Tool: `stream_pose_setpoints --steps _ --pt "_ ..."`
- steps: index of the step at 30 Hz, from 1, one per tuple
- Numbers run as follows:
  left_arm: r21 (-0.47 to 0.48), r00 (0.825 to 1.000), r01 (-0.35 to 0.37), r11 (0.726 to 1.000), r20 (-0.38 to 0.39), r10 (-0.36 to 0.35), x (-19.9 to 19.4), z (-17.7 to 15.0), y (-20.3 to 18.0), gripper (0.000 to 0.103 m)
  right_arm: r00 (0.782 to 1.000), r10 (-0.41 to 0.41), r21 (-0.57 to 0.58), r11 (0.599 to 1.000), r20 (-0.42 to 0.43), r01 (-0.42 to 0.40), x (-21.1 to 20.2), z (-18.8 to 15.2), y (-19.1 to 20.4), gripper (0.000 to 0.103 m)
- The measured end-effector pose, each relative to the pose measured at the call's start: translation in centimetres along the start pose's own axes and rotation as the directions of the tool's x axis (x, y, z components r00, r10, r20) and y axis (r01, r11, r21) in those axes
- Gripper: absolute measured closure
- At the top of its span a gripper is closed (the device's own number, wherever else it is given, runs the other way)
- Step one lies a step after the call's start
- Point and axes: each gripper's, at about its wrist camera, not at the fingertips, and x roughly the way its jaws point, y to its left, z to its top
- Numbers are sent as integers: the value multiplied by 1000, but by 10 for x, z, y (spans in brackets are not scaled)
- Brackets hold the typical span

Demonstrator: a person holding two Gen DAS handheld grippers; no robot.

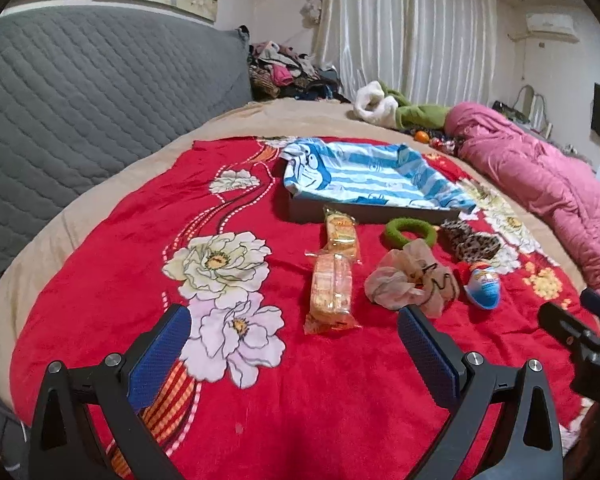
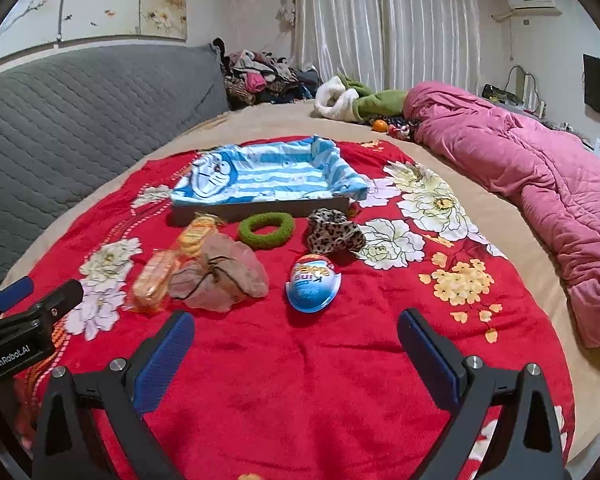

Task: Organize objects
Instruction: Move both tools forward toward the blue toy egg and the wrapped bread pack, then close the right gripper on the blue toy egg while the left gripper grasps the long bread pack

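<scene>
A: Egg (image 2: 313,282) orientation?
B: Lies on the red blanket (image 2: 300,380), long axis running away from the right gripper (image 2: 296,344), narrow end toward the tray (image 2: 260,210), blunt blue end nearest the camera. It sits centred ahead of the spread fingers.

A: Snack packs?
B: Two. Near pack (image 1: 332,294) has its long axis running near to far, straight ahead of the left gripper (image 1: 294,340). Far pack (image 1: 341,232) is in line behind it, its far end almost at the tray wall; touching, maybe, hard to tell.

A: Scrunchies?
B: Beige scrunchie (image 1: 410,280) just right of the near pack, green ring (image 1: 410,232) behind it, leopard one (image 1: 470,240) right of the ring. All flat, in front of the tray.

A: Tray?
B: Dark, shallow, lined with a blue striped cloth (image 2: 268,174), long side facing the cameras, nothing else inside.

A: Fingers?
B: Both grippers wide apart, holding nothing, above the blanket.

A: Free room?
B: Bare blanket between fingers and objects. Grey headboard (image 1: 80,100) left, pink quilt (image 2: 540,168) right, well apart.
</scene>
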Motion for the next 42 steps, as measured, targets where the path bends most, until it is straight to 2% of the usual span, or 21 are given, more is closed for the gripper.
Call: stream_pose_setpoints --steps 7,11,30,42 --pt "50 999 -18 999 -37 19 40 10 -11 0 999 -10 18 1000 -50 11 30 9 -11 1" --pt "62 998 -5 998 -61 9 58 16 -16 0 997 -25 18 999 -76 26 45 13 -14 1" --pt "53 994 5 999 -105 1 95 25 -18 0 988 -34 22 999 -148 38 90 25 -20 1" --pt "63 990 4 998 -142 5 125 25 -19 0 973 -62 41 996 -223 73 126 22 -26 1"
